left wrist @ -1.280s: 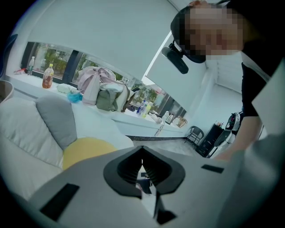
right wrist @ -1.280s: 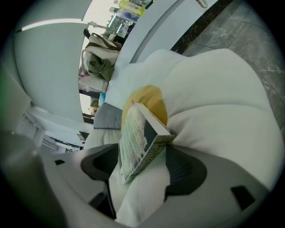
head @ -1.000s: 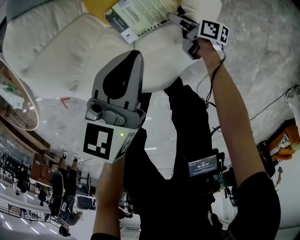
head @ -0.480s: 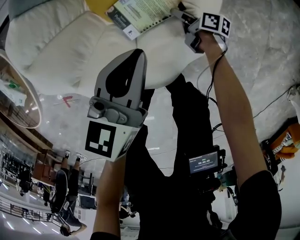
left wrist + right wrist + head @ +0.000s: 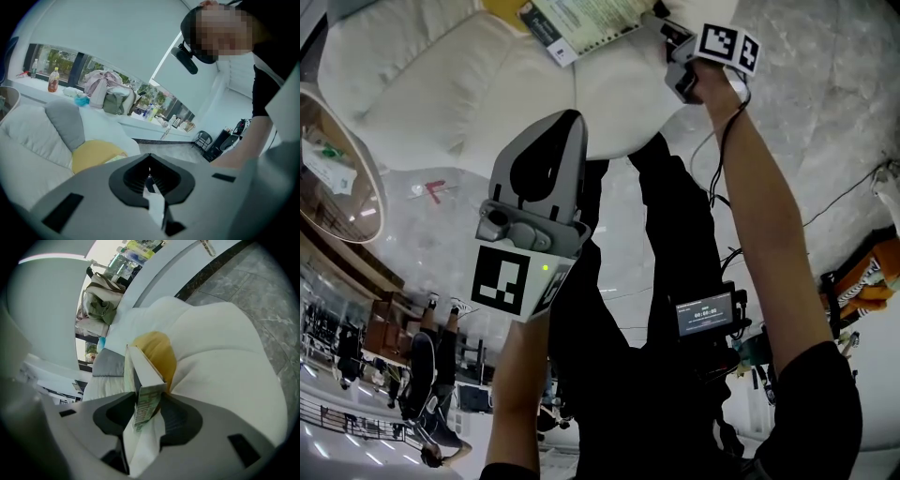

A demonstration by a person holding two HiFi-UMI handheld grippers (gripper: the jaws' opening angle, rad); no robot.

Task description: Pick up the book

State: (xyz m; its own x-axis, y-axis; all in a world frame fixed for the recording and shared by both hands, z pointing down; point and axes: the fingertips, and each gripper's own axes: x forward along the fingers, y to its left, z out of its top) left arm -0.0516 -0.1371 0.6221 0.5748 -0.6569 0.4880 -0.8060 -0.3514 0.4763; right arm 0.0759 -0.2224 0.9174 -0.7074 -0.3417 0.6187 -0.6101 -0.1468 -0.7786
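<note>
**A:** Book (image 5: 581,21) first. Where is it?

**B:** On the white sofa (image 5: 441,84), lying partly against the yellow cushion (image 5: 159,352), with its near edge between the jaws of the right gripper (image 5: 666,28).

**A:** What's different from a second ago?

**B:** The right jaws were wide open at that edge. Now they're about halfway in and closing, and the pads look to be meeting the book's edge on both sides. Beyond the jaws, the covers splay apart in a V.

**A:** So is it picked up?

**B:** Not yet, I'd say. It sits at much the same spot on the sofa as before. The grip is forming, and the lift is the part left to do.

**A:** Anything to worry about?

**B:** The hold is only on a thin edge, so the book could sag or fan open as it rises.

**A:** And the left gripper (image 5: 562,122)?

**B:** It's up in the air, well apart from the book, jaws together with nothing between them.
</note>
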